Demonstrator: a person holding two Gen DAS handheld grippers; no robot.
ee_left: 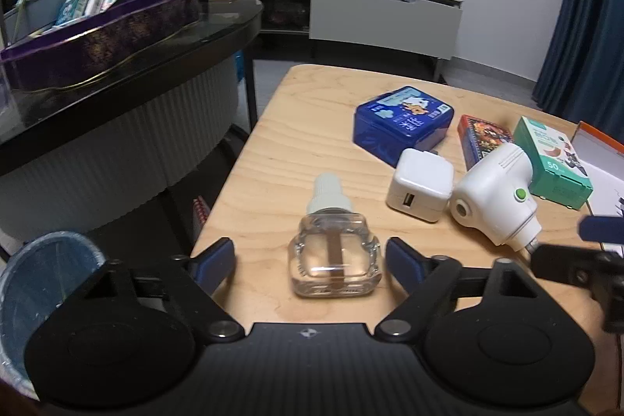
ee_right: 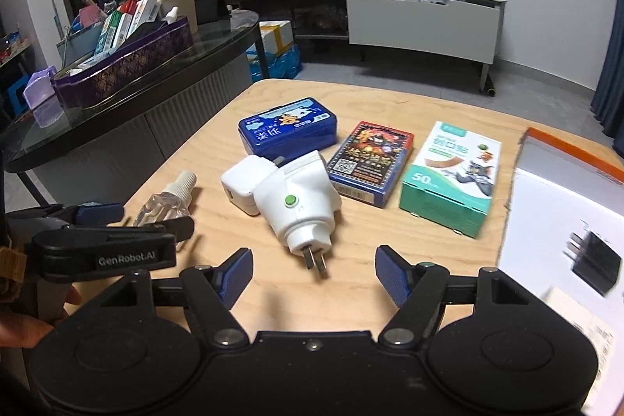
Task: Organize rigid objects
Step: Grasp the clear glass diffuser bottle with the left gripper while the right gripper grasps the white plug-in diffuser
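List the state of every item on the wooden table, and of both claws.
Glass refill bottle: capped, lying flat between the left claw's fingers, untouched.
Plug-in heater: lying down, prongs toward the right claw.
USB charger: resting against the heater.
Blue tin: lid closed.
Card box: closed, flat.
Bandage box: closed, flat.
Left claw: open.
Right claw: open, empty.

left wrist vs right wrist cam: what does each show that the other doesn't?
Only left wrist: a blue-lined bin off the table's left edge, and the clear bottle lying between the open left gripper pads, untouched.

Only right wrist: the two plug prongs ahead of the open right gripper, and a black item in the orange-edged box.

Both: blue tin, white charger, white plug-in device, card box, green box.
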